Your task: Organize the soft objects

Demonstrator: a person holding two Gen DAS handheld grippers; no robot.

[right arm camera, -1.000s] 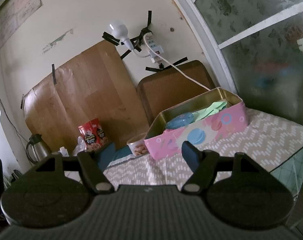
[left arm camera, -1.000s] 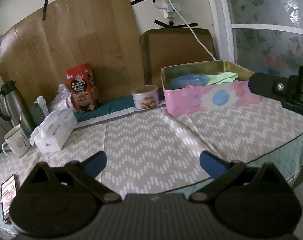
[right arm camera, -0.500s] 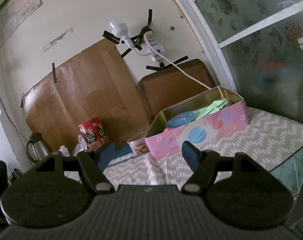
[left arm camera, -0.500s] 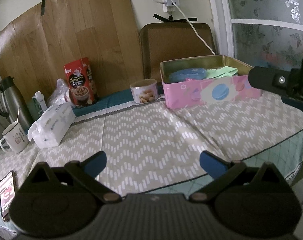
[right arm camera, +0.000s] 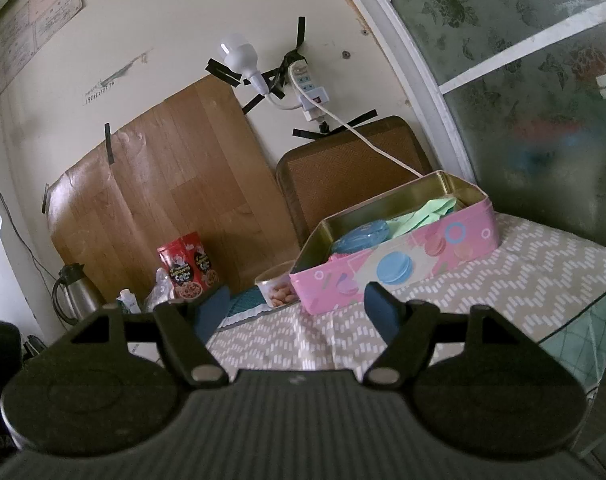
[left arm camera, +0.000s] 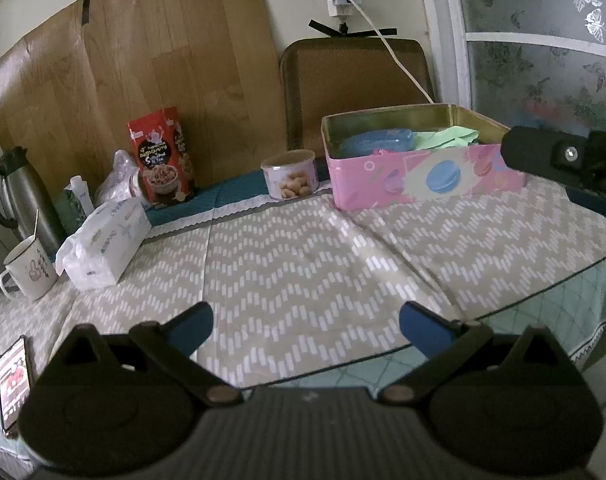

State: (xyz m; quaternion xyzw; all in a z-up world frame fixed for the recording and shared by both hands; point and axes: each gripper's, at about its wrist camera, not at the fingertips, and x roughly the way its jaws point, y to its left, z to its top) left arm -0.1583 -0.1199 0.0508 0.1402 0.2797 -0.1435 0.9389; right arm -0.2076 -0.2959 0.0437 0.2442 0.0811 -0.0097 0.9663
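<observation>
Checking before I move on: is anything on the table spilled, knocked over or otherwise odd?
Nothing spilled or toppled. The pink tin sits flat and open, with a blue item and green cloth inside. The tissue pack lies skewed and crumpled, and the tablecloth has a few creases.

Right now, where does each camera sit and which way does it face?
Left wrist: behind the open left gripper, facing across the chevron tablecloth toward the pink tin; the right gripper's black body shows at right.
Right wrist: behind the open right gripper, lower, tilted up at the pink tin and wall.
Shared: pink tin, red snack box, tablecloth.
</observation>
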